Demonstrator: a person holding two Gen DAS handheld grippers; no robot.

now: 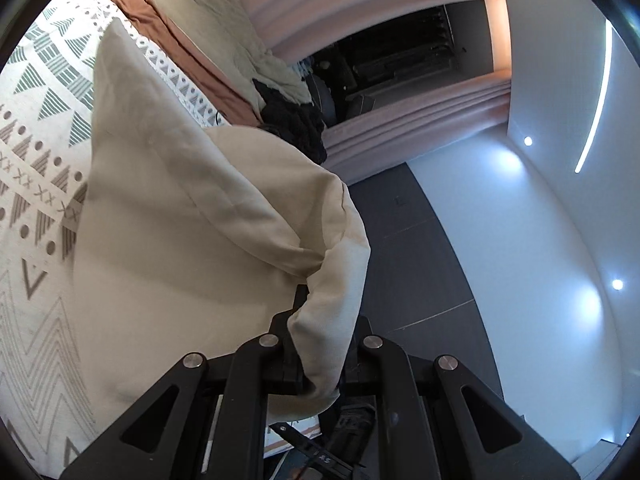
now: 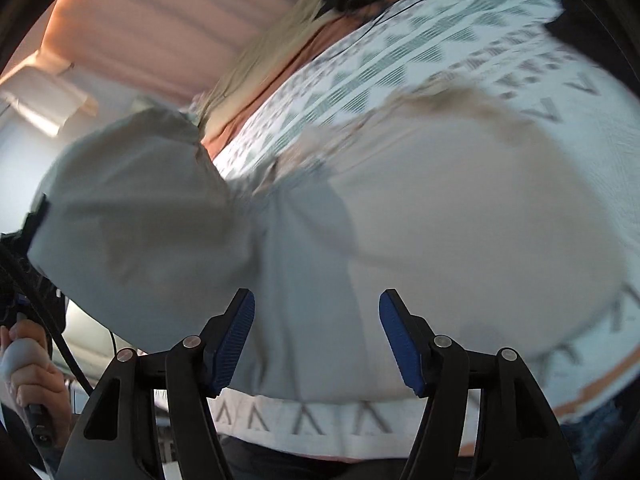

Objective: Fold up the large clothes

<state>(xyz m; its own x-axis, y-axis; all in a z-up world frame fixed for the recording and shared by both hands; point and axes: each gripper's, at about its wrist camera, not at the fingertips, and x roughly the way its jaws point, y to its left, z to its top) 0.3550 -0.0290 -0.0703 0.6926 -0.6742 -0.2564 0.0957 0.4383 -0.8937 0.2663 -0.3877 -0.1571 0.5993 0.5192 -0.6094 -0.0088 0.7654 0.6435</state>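
Observation:
A large cream garment [image 1: 192, 216] lies on the patterned bed cover [image 1: 36, 128]. My left gripper [image 1: 320, 320] is shut on a bunched edge of it and lifts that edge off the bed, so the cloth drapes over the fingers. In the right wrist view the same cream garment [image 2: 460, 208] spreads over the bed, with its lifted part [image 2: 132, 208] hanging at the left. My right gripper [image 2: 316, 336] is open with blue pads [image 2: 234, 340], empty, just above the garment's near edge. This view is motion-blurred.
Tan, rust and black clothes [image 1: 248, 64] are piled at the bed's far side near pink curtains [image 1: 400, 128]. The dark floor [image 1: 420, 248] lies beside the bed. The person's hand [image 2: 28, 364] holds the other gripper's handle at the left.

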